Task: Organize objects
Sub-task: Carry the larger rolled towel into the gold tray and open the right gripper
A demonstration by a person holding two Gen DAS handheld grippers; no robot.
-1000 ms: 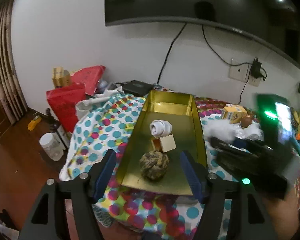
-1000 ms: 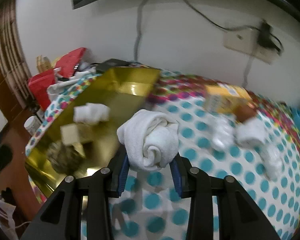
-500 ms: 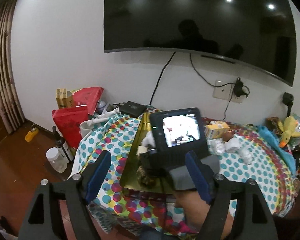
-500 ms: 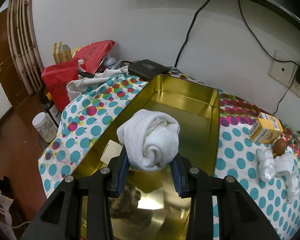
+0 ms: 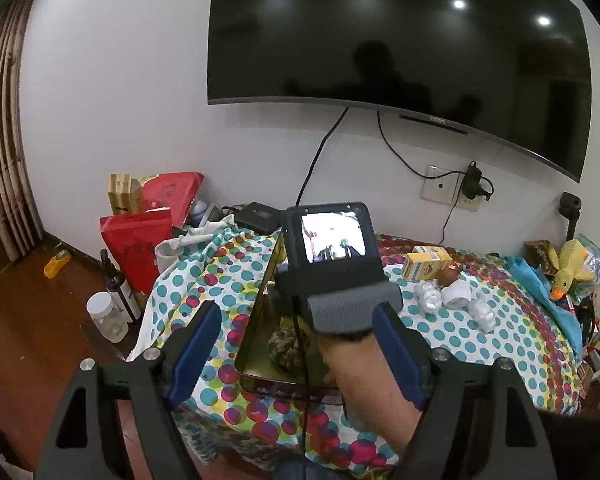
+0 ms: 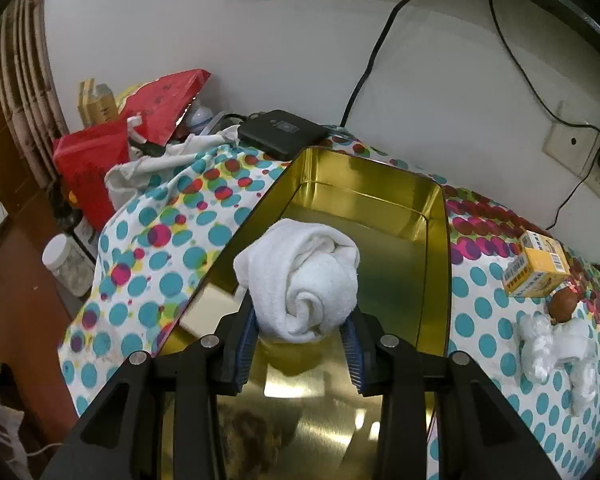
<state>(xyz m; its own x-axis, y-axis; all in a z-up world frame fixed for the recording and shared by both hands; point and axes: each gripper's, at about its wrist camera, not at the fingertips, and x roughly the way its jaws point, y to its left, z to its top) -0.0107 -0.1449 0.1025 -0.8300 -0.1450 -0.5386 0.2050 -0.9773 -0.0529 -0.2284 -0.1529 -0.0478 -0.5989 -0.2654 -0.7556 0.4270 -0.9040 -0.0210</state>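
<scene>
the dark television (image 5: 396, 36) fills the upper middle and upper right of the left wrist view, mounted on a white wall with cables hanging below it to a wall socket (image 5: 440, 189). under it, across the middle and right of the frame, lies the table (image 5: 512, 328) covered in a cloth of teal, pink and yellow dots.

the gold tray (image 6: 436, 248) sits on the left part of that table; in the right wrist view it runs from the bottom centre up to the upper middle, its far end bare and shiny. red bags (image 5: 140, 240) and a yellow carton stand at centre left, off the table's edge, with a dark bottle and a clear jar (image 5: 106, 316) on the wooden floor below them.

the left gripper (image 5: 296, 356) frames the bottom of its view, jaws wide apart with nothing between the pads. between them, farther off, the right hand (image 5: 364, 364) holds the right gripper (image 6: 300, 354) over the tray, its camera screen facing back.

the rolled white towel (image 6: 304, 284) sits centre frame in the right wrist view, above the tray floor, pinched low down between the blue pads (image 6: 246, 344), whose jaws are easing open while the roll is still between them.

a mottled yarn ball (image 5: 286, 346) lies at the tray's near end. a yellow box (image 6: 536, 266), a small brown thing (image 6: 562, 306) and white bundles (image 6: 556, 344) lie on the cloth at right. a yellow plush duck (image 5: 572, 276) rests at far right.
</scene>
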